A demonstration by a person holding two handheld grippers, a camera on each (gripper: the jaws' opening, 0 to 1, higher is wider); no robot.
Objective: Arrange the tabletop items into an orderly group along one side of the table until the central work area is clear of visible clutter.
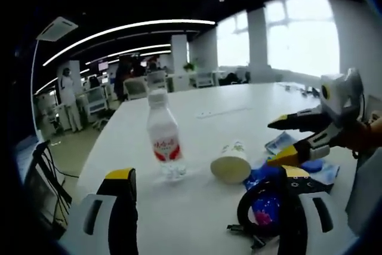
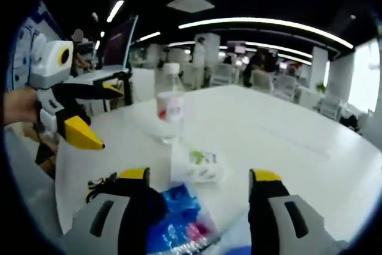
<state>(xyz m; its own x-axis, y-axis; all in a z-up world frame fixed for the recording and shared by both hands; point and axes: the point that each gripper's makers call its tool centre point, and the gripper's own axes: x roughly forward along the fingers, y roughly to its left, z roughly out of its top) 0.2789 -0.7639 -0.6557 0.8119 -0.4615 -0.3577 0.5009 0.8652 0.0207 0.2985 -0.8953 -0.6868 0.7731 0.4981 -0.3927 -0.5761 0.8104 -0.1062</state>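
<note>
The left gripper (image 1: pixel 206 198) has its jaws wide apart and holds nothing. The water bottle (image 1: pixel 164 138) stands upright on the white table (image 1: pixel 227 103), straight ahead between those jaws, so this gripper is nearer to it. The paper cup (image 1: pixel 231 162) lies on its side just beside the bottle. The right gripper (image 2: pixel 200 198) is open too, over a blue packet (image 2: pixel 176 219).
</note>
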